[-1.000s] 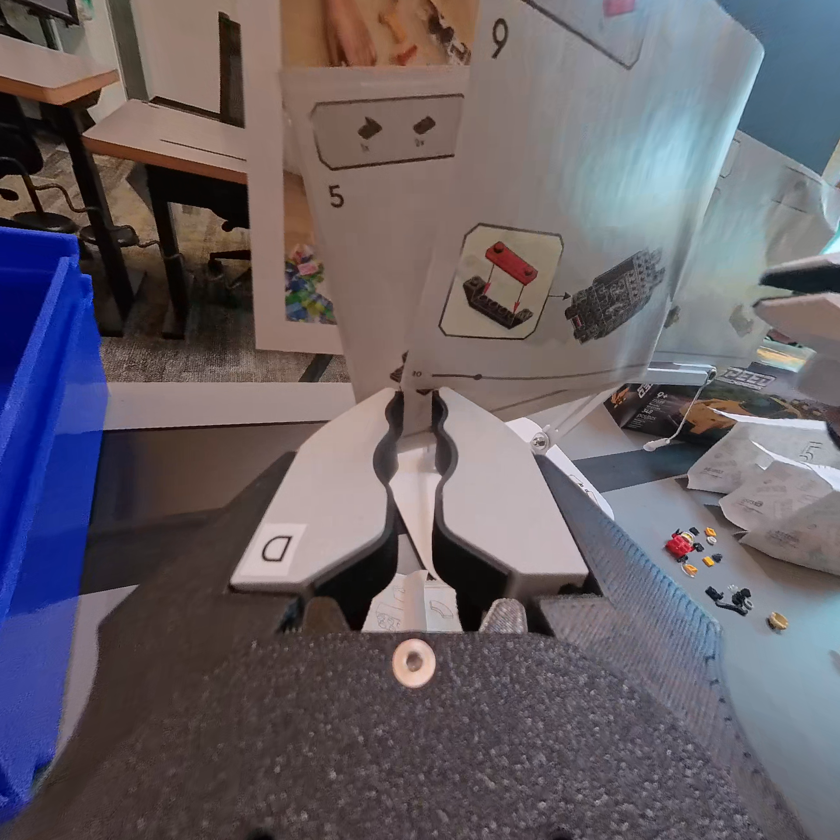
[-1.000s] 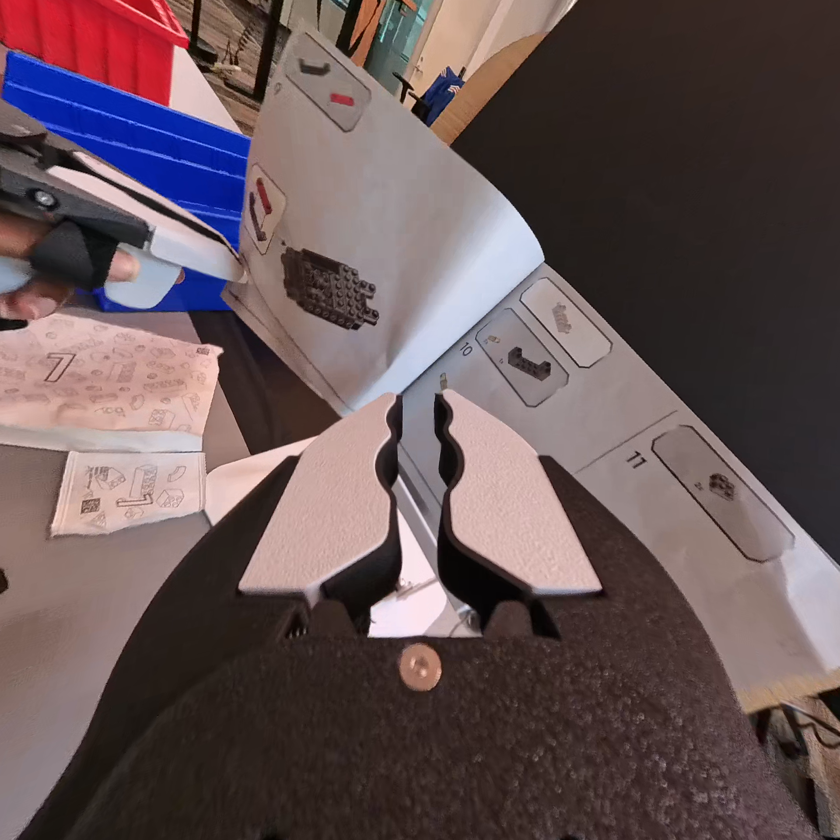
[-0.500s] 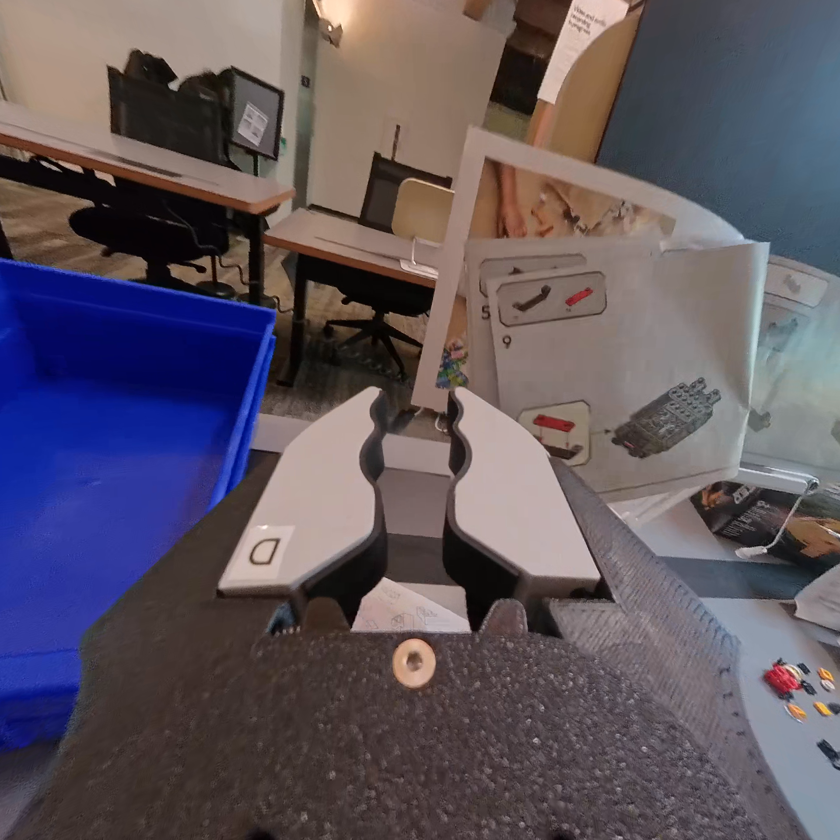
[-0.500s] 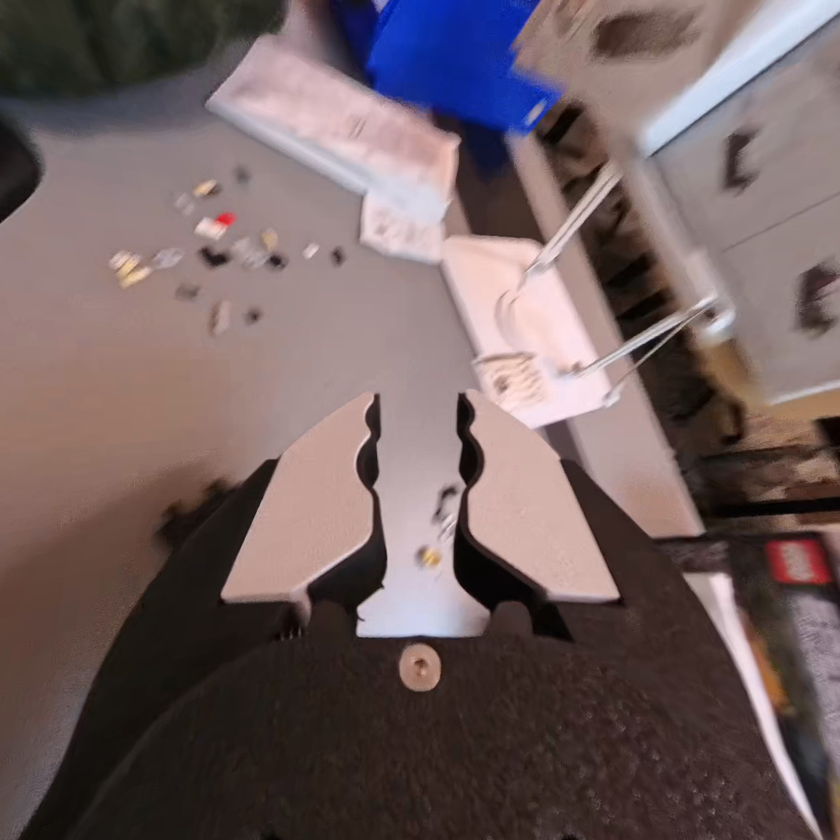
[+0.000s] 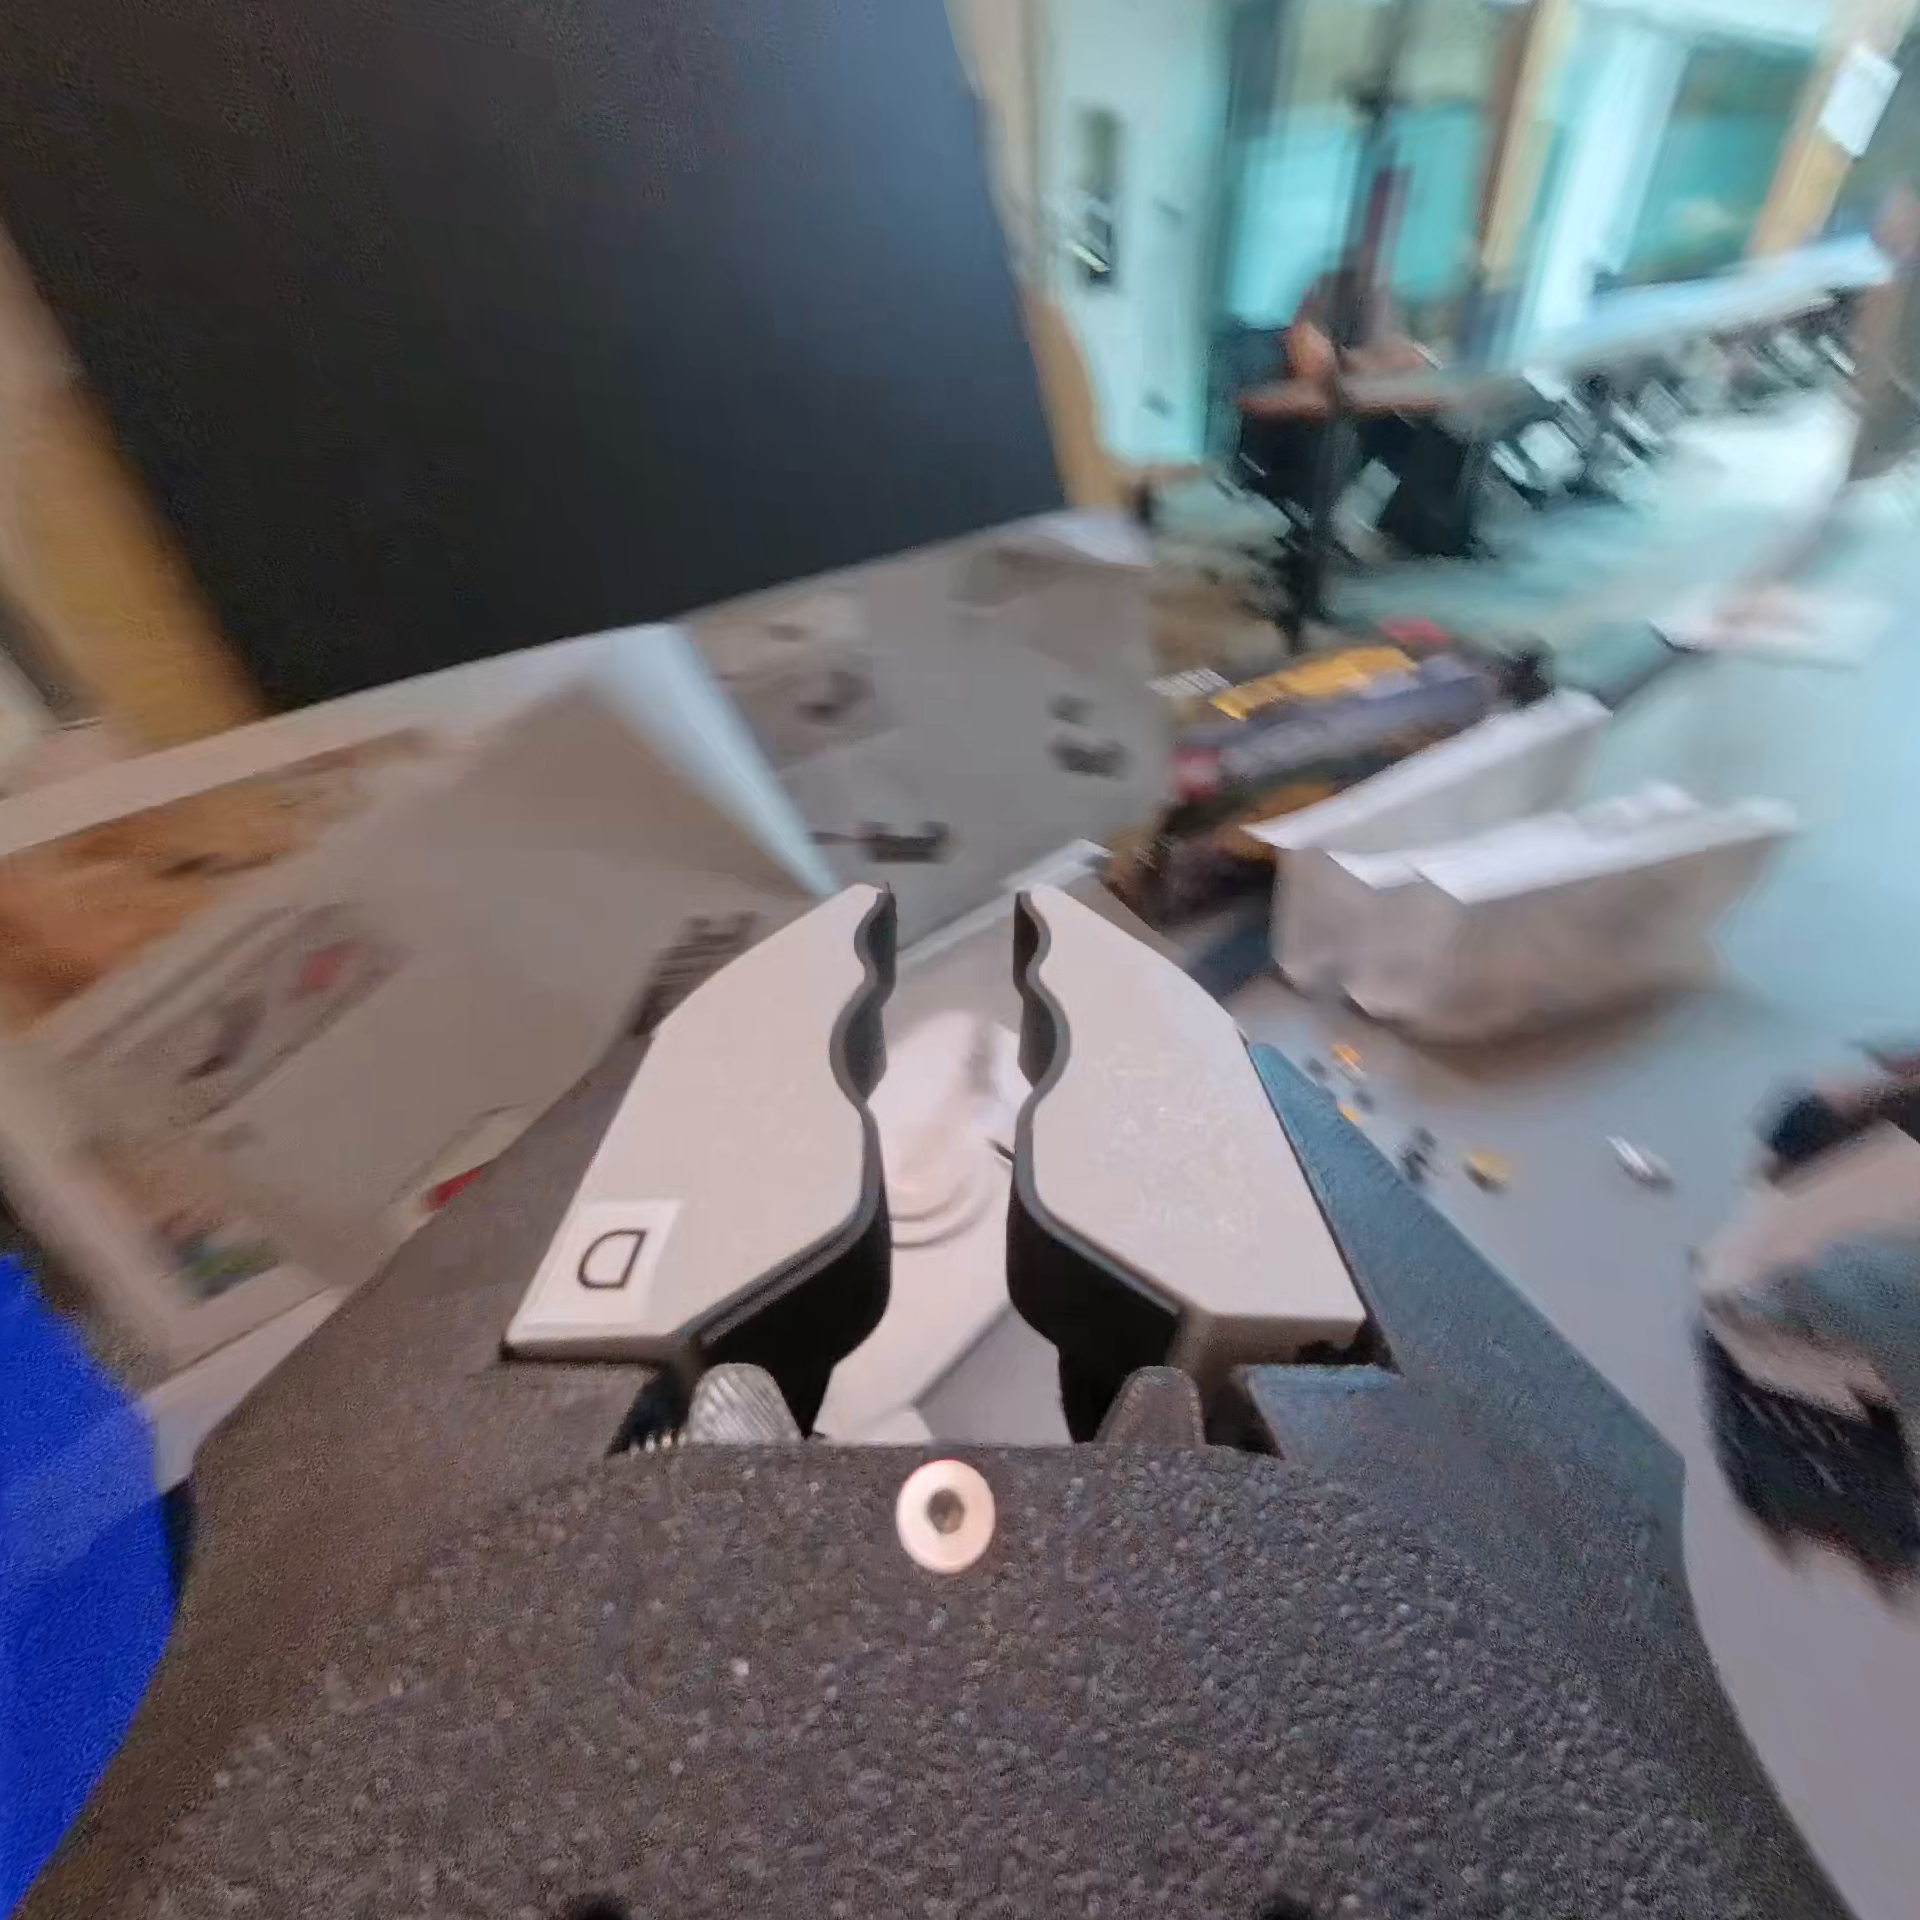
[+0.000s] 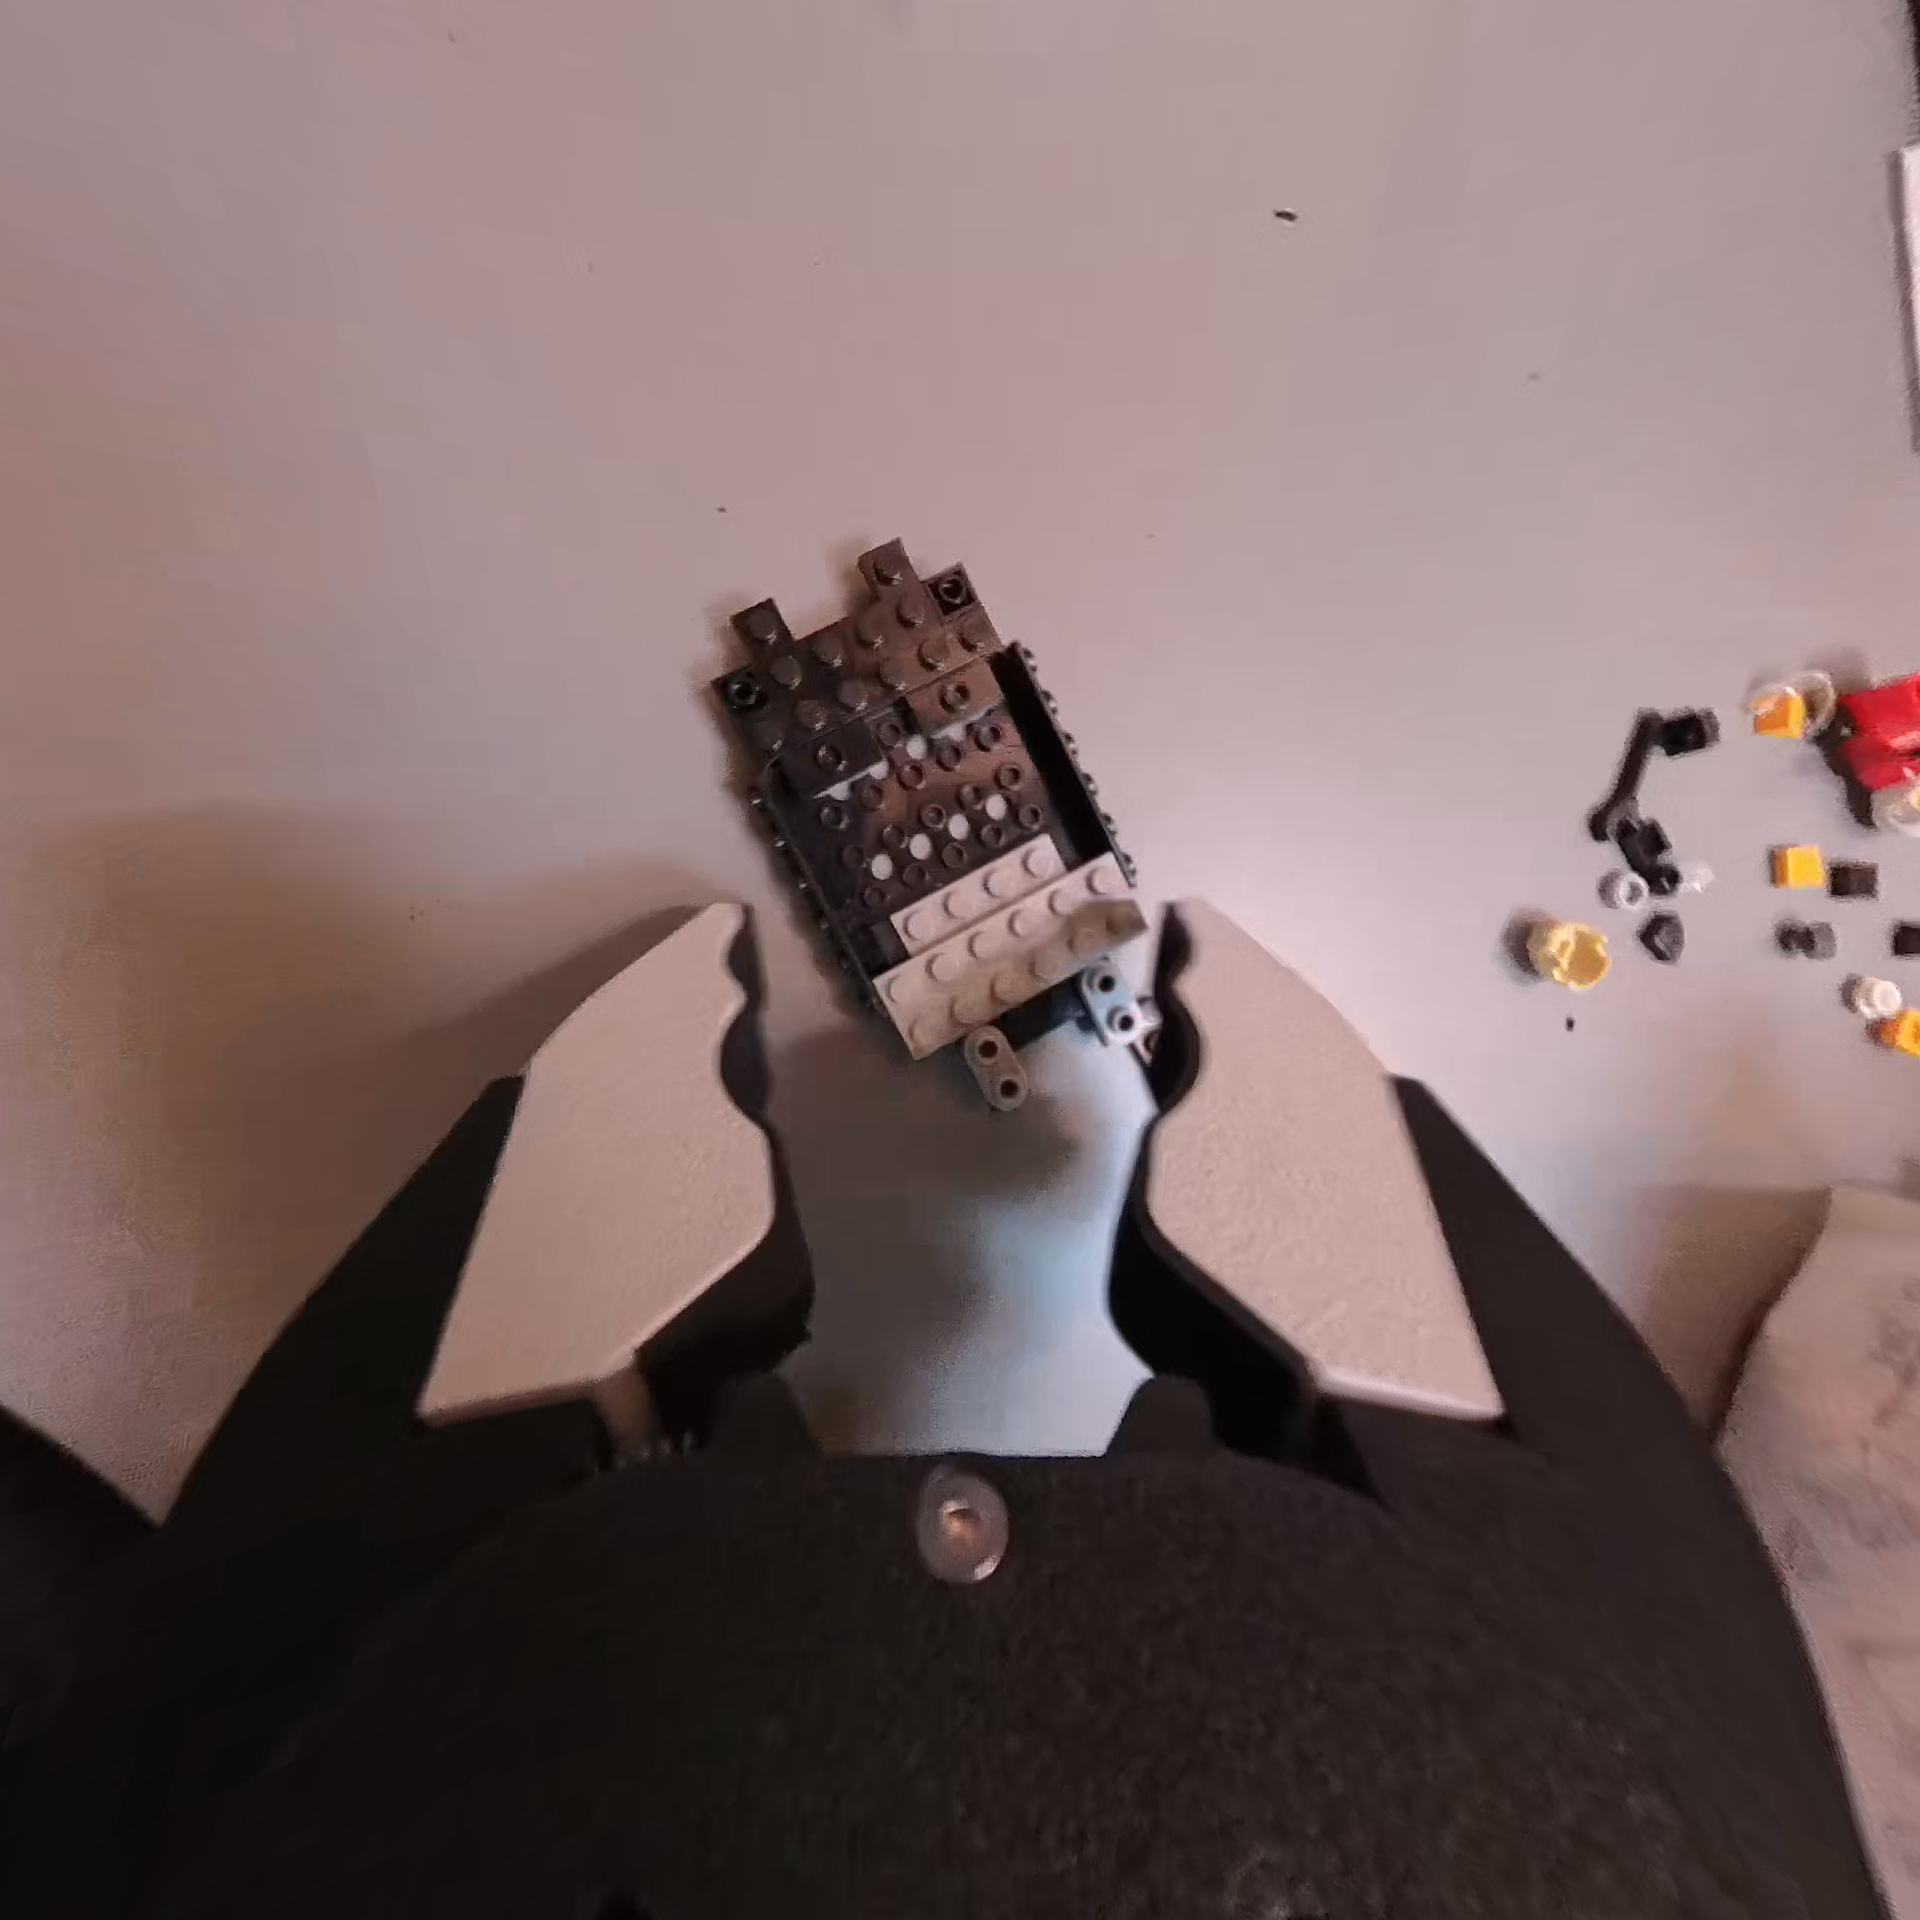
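We see a partly built black toy-brick assembly with two pale grey studded plates across its near end (image 6: 914, 769). It lies flat on the plain grey bench top (image 6: 416, 312), well away from any edge that shows, and sits skewed to the line of the fingers. The right gripper (image 6: 958, 920) hangs over that near end with its jaws spread wide. The grey plates lie between the fingertips, with clear bench showing between the assembly and the left finger. A small pale piece at the assembly's corner lies just beside the right finger (image 6: 1247, 1039), and we cannot tell whether they touch; nothing is clamped. Toward the right edge of the bench lies a scatter of small loose bricks (image 6: 1662, 914), black, orange and clear, with a red piece (image 6: 1886, 727) and a yellow round piece (image 6: 1574, 951) among them. A crumpled white paper bag (image 6: 1849, 1403) lies nearer us. The left gripper's view is blurred. The left gripper (image 5: 954, 902) is held above the bench with its jaws a little apart and nothing between them, over a white flat object (image 5: 935, 1143). An open printed booklet (image 5: 416, 883) lies to its left, a blue plastic bin (image 5: 62, 1507) at the near left, and a dark and yellow box (image 5: 1330, 707) and white paper bags (image 5: 1507, 904) to the right.
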Available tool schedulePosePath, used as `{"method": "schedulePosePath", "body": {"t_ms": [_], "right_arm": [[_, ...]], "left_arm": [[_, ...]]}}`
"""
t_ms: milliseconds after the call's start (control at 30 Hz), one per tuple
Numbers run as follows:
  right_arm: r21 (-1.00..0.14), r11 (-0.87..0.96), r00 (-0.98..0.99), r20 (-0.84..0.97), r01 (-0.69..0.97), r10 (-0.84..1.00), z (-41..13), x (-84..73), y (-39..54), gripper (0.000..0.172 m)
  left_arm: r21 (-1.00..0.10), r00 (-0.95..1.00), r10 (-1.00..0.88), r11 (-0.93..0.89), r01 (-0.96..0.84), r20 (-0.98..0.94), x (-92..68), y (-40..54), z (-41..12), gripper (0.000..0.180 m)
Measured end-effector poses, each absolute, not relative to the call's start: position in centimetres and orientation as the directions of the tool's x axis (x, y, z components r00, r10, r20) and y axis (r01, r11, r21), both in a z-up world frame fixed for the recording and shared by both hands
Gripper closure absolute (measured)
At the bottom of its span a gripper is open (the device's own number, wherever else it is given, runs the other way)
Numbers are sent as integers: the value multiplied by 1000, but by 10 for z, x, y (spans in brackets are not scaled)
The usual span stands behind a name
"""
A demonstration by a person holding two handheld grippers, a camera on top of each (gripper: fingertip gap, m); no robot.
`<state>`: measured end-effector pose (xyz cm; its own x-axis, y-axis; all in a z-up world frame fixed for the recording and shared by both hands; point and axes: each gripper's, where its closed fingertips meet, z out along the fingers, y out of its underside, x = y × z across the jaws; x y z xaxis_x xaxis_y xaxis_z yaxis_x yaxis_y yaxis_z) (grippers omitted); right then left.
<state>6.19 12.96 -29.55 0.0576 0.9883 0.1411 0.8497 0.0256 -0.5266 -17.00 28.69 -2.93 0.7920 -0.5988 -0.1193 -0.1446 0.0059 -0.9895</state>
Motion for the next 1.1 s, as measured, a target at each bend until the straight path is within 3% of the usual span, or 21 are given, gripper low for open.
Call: {"method": "schedulePosePath", "body": {"t_ms": [67,200,300,500,600,633,667,733,767,833,1100], "right_arm": [[-516,103,-32,145,850,989,-295,59,129,114],[-476,212,-176,120,853,977,-294,53,128,115],[-468,316,-280,147,825,949,-292,42,125,115],[-513,460,-417,205,724,885,-281,10,113,116],[-500,545,-493,247,673,835,-279,-3,103,117],[-488,577,-517,266,655,813,-277,-6,100,155],[-484,606,-529,303,631,793,-274,-12,97,158],[-431,656,-558,345,620,755,-274,-15,94,152],[-384,660,-553,361,646,751,-276,-15,98,139],[-332,655,-550,361,679,753,-280,-11,101,135],[-665,301,-140,285,683,948,-253,-21,102,137]], "left_arm": [[-956,686,-698,-4,-292,-207,-132,267,-46,158],[-853,499,-796,39,-521,-342,-85,232,-95,161],[-837,434,-833,62,-544,-344,-66,208,-126,164],[-859,319,-946,-118,-498,-54,-39,162,-198,158],[-824,175,-975,-207,-528,133,-30,135,-236,140],[-813,116,-972,-234,-533,203,-28,125,-246,135],[-809,49,-962,-253,-530,269,-27,114,-251,135],[-783,-20,-944,-260,-565,329,-29,101,-264,134],[-761,-25,-946,-244,-601,323,-32,99,-272,135],[-744,-13,-964,-196,-638,265,-34,101,-278,136],[-740,-15,-996,-55,-670,87,-52,104,-266,142]]}}
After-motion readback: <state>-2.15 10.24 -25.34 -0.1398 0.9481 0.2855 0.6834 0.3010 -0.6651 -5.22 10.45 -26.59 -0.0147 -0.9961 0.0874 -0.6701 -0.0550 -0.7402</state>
